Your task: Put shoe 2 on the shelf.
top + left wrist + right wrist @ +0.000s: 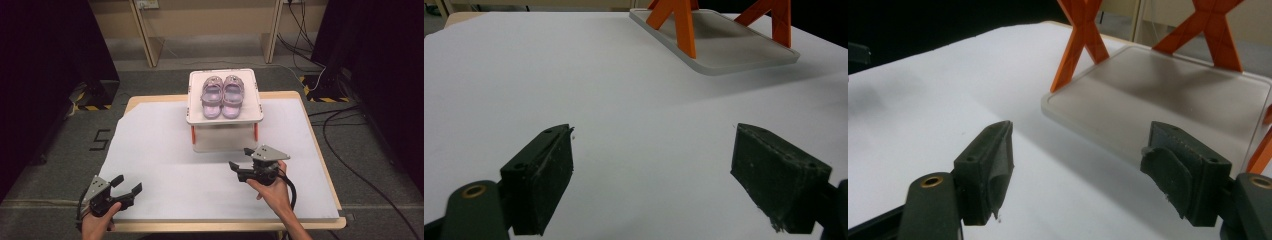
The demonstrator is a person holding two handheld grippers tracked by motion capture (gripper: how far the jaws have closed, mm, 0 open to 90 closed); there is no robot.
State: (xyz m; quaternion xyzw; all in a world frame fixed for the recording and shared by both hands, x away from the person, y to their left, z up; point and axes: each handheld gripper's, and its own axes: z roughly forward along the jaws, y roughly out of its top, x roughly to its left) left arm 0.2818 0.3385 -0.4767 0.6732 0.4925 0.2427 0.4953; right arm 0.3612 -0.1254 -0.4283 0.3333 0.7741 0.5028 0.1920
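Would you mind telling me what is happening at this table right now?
A person holds a hand-held gripper in each hand over the white-covered table. The left hand-held gripper and the right hand-held gripper are both open and empty. The right one is just in front of the two-tier white rack with orange legs, whose top shelf carries a pair of lilac children's sandals.

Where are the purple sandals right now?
In the high view, the purple sandals sit side by side on the white shelf's top tray, at the table's far middle, beyond the right gripper.
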